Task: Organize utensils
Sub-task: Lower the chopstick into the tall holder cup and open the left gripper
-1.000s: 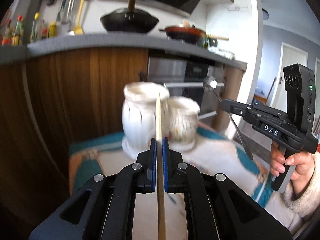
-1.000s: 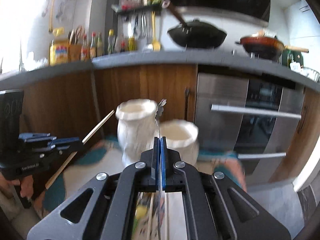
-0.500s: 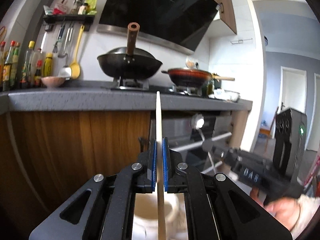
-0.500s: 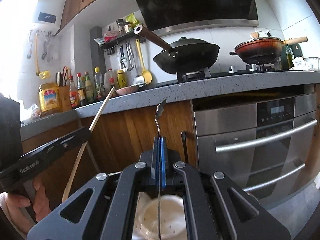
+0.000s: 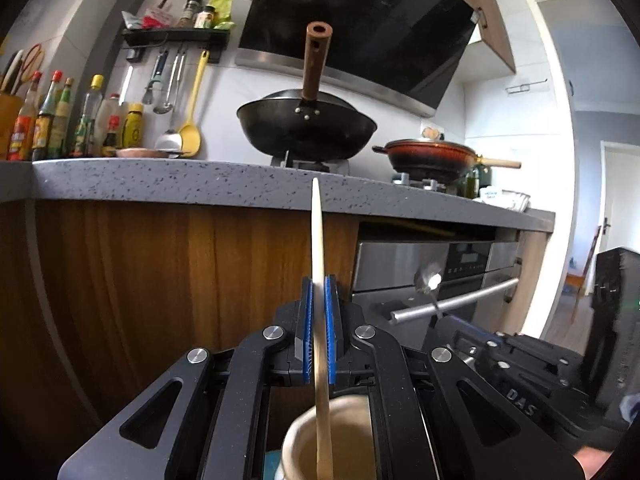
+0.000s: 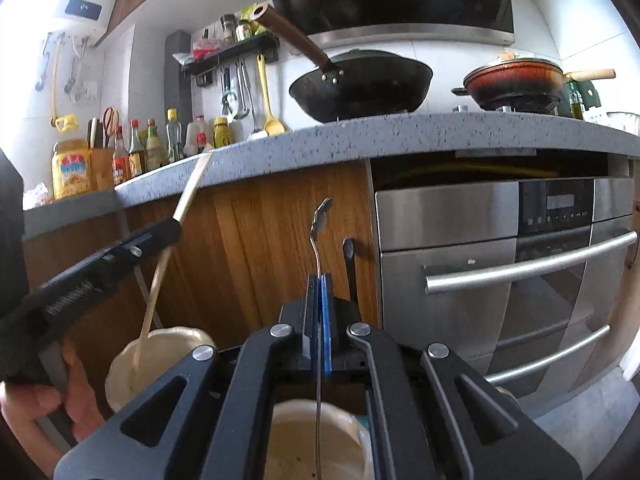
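Chopstick (image 5: 318,280) stands nearly upright at the centre of the left wrist view, clamped between the blue pads of the left claw (image 5: 319,300); its lower end reaches into the mouth of a cream jar (image 5: 298,440) at the bottom edge. At lower right of that view the right claw (image 5: 434,318) shows from the side, with the bright bowl of a spoon (image 5: 427,280) above it. The right wrist view shows that spoon (image 6: 319,240) edge-on at centre, its thin handle pinched in the right claw (image 6: 321,304) and running down over a second cream jar (image 6: 356,428) at the bottom. Only this view shows the two jars side by side: at lower left the left claw (image 6: 170,232) holds the chopstick (image 6: 160,272) slanted, its tip inside the taller jar (image 6: 120,376), and a hand (image 6: 44,412) grips the handle.
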Demonstrator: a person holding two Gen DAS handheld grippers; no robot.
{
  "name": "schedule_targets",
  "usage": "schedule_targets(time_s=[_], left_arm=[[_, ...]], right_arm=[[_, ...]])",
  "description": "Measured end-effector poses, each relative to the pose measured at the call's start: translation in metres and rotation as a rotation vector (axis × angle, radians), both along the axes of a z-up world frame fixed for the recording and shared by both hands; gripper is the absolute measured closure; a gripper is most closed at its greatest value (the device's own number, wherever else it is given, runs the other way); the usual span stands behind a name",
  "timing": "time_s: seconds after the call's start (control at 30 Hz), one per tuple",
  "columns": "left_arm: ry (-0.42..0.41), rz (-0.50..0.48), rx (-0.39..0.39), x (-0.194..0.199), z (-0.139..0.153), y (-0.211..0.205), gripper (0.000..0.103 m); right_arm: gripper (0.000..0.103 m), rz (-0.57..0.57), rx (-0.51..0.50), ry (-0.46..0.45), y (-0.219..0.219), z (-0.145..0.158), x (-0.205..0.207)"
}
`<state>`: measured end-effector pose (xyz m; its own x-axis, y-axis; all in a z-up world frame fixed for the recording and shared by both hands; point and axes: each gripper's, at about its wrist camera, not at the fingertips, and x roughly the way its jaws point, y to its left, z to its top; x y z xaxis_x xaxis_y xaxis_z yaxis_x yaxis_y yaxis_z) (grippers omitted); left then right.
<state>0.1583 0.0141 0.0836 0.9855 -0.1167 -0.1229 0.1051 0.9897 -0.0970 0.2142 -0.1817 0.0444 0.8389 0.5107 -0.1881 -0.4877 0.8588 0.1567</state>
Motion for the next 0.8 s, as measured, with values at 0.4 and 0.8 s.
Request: schedule_targets(time_s=[0.4, 0.8], left_arm=[[0.047, -0.019, -0.02, -0.061, -0.024, 0.011, 0.097], [0.109, -0.052, 0.029, -0.061, -0.034, 0.001, 0.096]], right_arm=[[0.102, 0.015, 0.017, 0.084, -0.034, -0.015, -0.046], [0.102, 0.022, -0.007, 0.123, -0.029, -0.028, -0.043]])
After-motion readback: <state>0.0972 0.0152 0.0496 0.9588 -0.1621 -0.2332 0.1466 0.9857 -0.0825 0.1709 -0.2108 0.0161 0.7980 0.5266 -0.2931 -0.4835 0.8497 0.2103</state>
